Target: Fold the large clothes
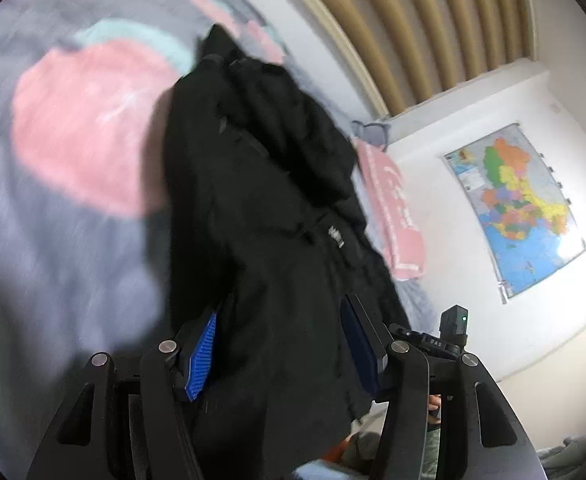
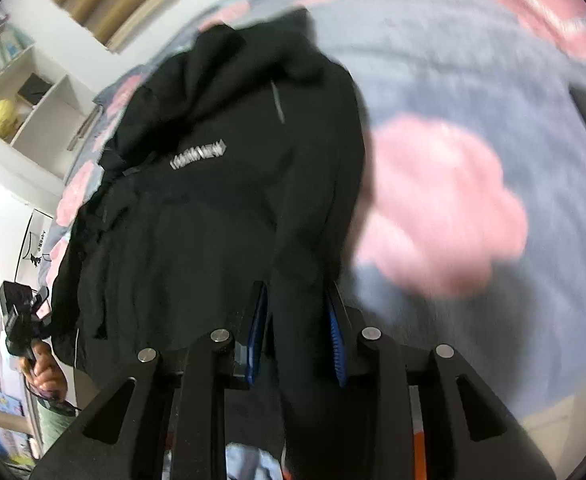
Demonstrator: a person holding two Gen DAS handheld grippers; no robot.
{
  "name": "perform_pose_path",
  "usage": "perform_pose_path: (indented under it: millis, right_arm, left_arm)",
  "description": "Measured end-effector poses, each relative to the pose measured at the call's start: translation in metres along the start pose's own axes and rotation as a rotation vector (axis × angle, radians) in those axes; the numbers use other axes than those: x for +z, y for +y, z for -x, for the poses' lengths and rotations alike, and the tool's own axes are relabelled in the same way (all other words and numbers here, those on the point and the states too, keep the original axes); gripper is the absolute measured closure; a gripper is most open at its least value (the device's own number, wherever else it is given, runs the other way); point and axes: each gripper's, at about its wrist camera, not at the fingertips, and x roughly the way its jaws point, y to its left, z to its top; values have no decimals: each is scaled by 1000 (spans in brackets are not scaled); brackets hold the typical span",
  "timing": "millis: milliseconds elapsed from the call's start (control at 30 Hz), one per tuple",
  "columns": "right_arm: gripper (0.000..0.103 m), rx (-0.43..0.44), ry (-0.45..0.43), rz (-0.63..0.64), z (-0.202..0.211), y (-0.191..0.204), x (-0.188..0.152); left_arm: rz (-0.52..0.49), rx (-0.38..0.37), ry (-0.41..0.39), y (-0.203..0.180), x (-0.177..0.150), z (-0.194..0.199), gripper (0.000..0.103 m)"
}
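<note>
A large black jacket (image 1: 269,208) with a small white logo hangs in the air above the bed, held by both grippers. My left gripper (image 1: 281,344) is shut on a thick fold of its edge, between blue pads (image 1: 201,356). My right gripper (image 2: 297,340) is shut on another fold of the same jacket (image 2: 213,184), whose white lettering shows on the chest. The far end of the jacket droops toward the bed. The left gripper also shows at the left edge of the right wrist view (image 2: 25,320), in a hand.
The bed is covered by a grey blanket (image 1: 53,220) with pink blotches (image 2: 445,208). A pink cloth (image 1: 397,216) lies at the bed's far side. A map (image 1: 517,204) hangs on the white wall. White shelves (image 2: 29,100) hold a yellow ball (image 2: 3,118).
</note>
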Motion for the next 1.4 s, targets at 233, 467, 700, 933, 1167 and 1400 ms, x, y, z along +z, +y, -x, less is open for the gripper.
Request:
perform_pose_path:
  millis: [233,467,700,933,1167,1400]
  right_arm:
    - [64,71,78,22,2,0,-41]
    - [67,31,76,48,-17,20,-30]
    - [88,19,-24,103,26,31,-25]
    - [88,156,-166,157,76,61,32]
    - [88,149,-301,165,91,76,135]
    - [88,100,-360,119,51,88,240]
  left_arm:
    - [10,10,43,7,-41,26,45]
    - [65,37,9,12,-33,-1,43]
    - [-68,76,-83,-25,-23,35,91]
    - [-141,-17,-184,-69,33,49,91]
    - [-181,-34,-287,-97,122,39,91]
    - [-204,106,-368,-103,207,-15,90]
